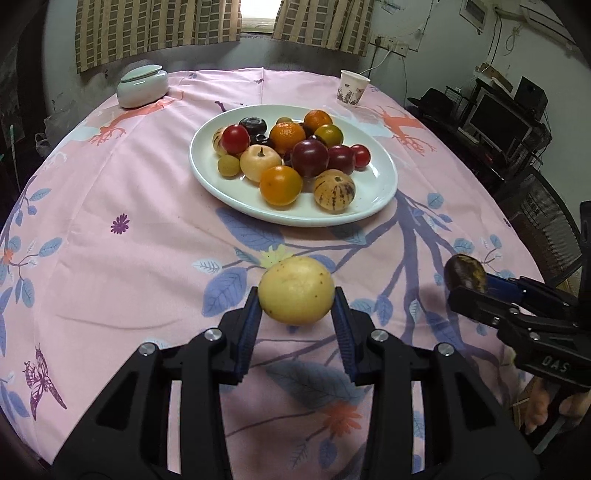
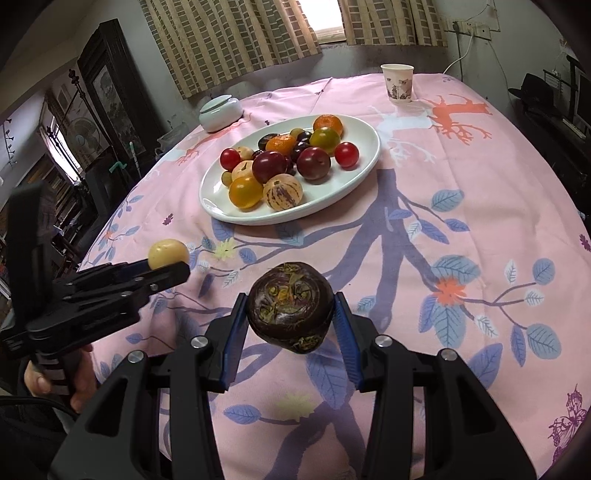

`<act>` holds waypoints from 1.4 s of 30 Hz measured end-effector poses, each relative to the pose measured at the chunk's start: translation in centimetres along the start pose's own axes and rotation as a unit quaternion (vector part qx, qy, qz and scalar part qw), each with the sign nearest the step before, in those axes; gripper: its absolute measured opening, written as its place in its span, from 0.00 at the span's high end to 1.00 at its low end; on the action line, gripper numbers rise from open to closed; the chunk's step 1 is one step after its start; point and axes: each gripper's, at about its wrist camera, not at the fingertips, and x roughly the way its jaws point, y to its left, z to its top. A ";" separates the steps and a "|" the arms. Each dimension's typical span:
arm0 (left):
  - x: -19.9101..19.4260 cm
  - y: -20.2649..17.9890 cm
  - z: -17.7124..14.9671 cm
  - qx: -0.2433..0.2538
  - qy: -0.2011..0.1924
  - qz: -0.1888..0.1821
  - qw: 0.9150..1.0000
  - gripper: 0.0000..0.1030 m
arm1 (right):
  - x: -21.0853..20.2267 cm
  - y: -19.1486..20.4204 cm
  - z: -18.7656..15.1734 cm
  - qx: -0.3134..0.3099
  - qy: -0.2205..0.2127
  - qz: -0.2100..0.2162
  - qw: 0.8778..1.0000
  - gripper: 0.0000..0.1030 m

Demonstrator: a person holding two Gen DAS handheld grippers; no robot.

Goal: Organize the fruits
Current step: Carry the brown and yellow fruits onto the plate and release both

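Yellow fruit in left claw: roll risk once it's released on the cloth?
Probably rolls: the yellow fruit looks nearly round and smooth. Both pads touch only its sides, so it may slip. The soft tablecloth might damp it; the plate rim would likely stop it.

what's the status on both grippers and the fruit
Left gripper shut on yellow fruit. Right gripper shut on dark purple fruit. White plate ahead, piled with fruit. Path clear.

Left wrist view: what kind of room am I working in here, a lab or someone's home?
Most likely a lived-in home room, not a lab. A round table wears a pink floral tablecloth, striped curtains hang at a small window, and a computer monitor sits on a cluttered rack to the right.
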 end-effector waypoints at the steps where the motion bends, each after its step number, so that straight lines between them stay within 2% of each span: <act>1: -0.4 0.0 0.2 0.002 -0.002 -0.002 1.000 0.62 | 0.0 0.1 0.0 -0.001 0.000 0.000 1.000 0.55; 5: -1.2 -0.5 1.7 0.015 -0.009 -0.010 1.000 0.62 | 0.2 0.6 0.8 -0.015 0.002 0.002 1.000 0.55; 9: -0.7 -1.5 5.2 0.034 -0.015 -0.009 0.999 0.62 | 0.6 0.7 3.6 -0.056 -0.003 -0.003 0.998 0.55; 14: 2.5 -2.2 11.6 0.030 -0.004 -0.019 0.999 0.62 | 2.7 -0.6 8.2 -0.079 -0.002 -0.007 0.997 0.55; 19: 6.9 -2.3 16.5 0.023 0.009 0.004 1.000 0.62 | 6.1 -1.4 11.6 -0.090 0.015 -0.003 0.996 0.55; 24: 10.9 -1.8 18.5 0.014 0.038 0.013 0.999 0.62 | 9.3 -2.1 13.0 -0.089 0.048 -0.006 0.995 0.56; 29: 12.8 -1.7 18.8 0.015 0.050 0.010 0.999 0.62 | 10.5 -2.2 13.3 -0.098 0.061 -0.017 0.993 0.55; 31: 13.1 -1.7 18.9 0.014 0.053 0.009 0.998 0.61 | 10.7 -2.0 13.2 -0.107 0.054 -0.026 0.992 0.49; 32: 13.1 -1.7 19.1 0.012 0.051 0.007 0.999 0.55 | 10.6 -1.9 13.2 -0.112 0.045 -0.030 0.992 0.34; 33: 13.0 -1.6 19.3 0.010 0.047 0.006 0.999 0.47 | 10.3 -1.7 13.1 -0.119 0.028 -0.034 0.992 0.29; 34: 12.7 -1.6 19.4 0.006 0.039 0.006 0.999 0.37 | 10.1 -1.5 13.0 -0.126 0.016 -0.037 0.991 0.29; 39: 10.9 -1.5 19.7 0.002 0.023 -0.003 1.000 0.35 | 8.7 -1.4 13.1 -0.121 0.003 -0.039 0.992 0.29; 41: 9.2 -1.2 19.3 -0.001 0.013 -0.004 1.000 0.20 | 7.5 -1.2 12.8 -0.117 -0.007 -0.030 0.993 0.28; 42: 8.2 -1.0 18.9 -0.007 0.001 -0.001 1.000 0.16 | 6.6 -0.9 12.5 -0.117 -0.015 -0.026 0.993 0.28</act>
